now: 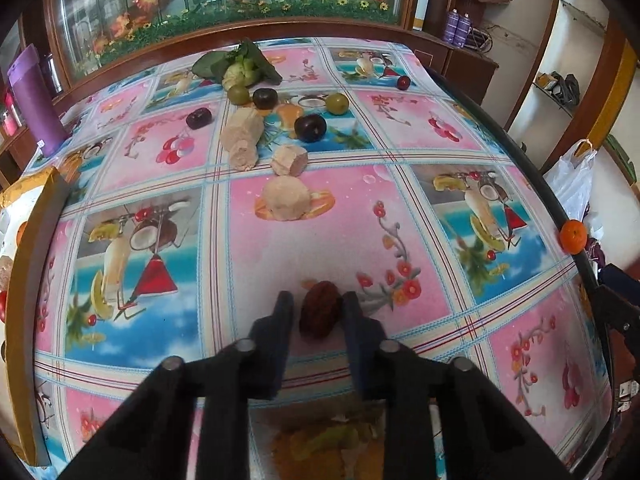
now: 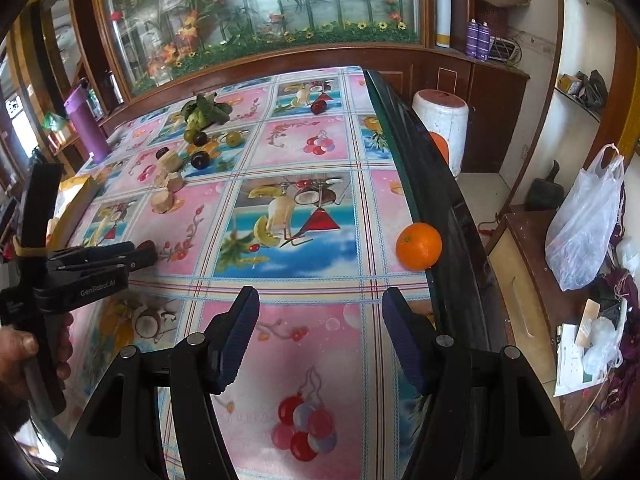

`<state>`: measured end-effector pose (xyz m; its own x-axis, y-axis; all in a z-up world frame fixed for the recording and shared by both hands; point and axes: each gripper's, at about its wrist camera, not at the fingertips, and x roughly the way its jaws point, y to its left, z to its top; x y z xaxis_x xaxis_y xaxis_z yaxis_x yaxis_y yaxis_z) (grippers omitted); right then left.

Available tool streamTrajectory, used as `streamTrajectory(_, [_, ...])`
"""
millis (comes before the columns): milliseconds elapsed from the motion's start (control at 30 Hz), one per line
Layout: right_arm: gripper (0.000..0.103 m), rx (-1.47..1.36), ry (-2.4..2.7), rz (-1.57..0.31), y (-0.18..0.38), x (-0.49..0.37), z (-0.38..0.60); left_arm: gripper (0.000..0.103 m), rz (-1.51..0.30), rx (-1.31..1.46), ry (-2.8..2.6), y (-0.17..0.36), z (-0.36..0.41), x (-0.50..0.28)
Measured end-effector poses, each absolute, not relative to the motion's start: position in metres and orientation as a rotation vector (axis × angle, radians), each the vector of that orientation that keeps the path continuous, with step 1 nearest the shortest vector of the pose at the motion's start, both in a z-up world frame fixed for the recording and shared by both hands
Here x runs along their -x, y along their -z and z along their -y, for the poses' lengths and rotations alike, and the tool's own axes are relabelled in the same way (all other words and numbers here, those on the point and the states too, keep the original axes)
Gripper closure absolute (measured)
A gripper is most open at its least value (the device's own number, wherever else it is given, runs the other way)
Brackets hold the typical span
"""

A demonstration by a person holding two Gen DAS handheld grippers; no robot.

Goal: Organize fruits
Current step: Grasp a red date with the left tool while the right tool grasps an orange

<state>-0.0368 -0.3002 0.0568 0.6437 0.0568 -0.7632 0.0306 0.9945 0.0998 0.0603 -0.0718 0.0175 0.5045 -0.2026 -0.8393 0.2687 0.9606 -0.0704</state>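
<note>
A dark wooden cabinet (image 2: pixel 280 64) runs along the far wall, its glass panel (image 2: pixel 260 4) painted with bamboo and flowers and catching bright daylight. To the right stand two purple spray cans (image 2: pixel 478 40) on the cabinet top, pale plaster walls with shelves (image 2: pixel 580 100), and a white plastic bag (image 2: pixel 584 220) near the floor.

Legible text, one item: I read "GenRobot.AI" in pale lettering on the side of the black plastic two-finger left gripper (image 2: pixel 138 256), seen from the right wrist view at the left edge. The two purple spray cans (image 2: pixel 478 40) on the brown wooden cabinet carried label print too small for me to read. I found no other readable words, numbers or signs in either view.
</note>
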Motion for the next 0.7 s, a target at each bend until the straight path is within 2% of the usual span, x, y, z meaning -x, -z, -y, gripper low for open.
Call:
streamTrajectory(367, [0.040, 0.029, -0.005, -0.829, -0.061, 0.012, 0.280, 0.081, -1.009, 0.016, 0.260, -0.023, 0.030, -0.061])
streamTrajectory(500, [0.040, 0.014, 0.098, -0.815, -0.065, 0.016, 0.318, 0.081, -1.000, 0.027, 0.267, -0.026, 0.022, -0.057])
streamTrajectory(700, [0.040, -0.052, 0.154, -0.900, -0.045, 0.007, 0.362, 0.081, -1.014, 0.030, 0.286, -0.024, 0.025, -0.054])
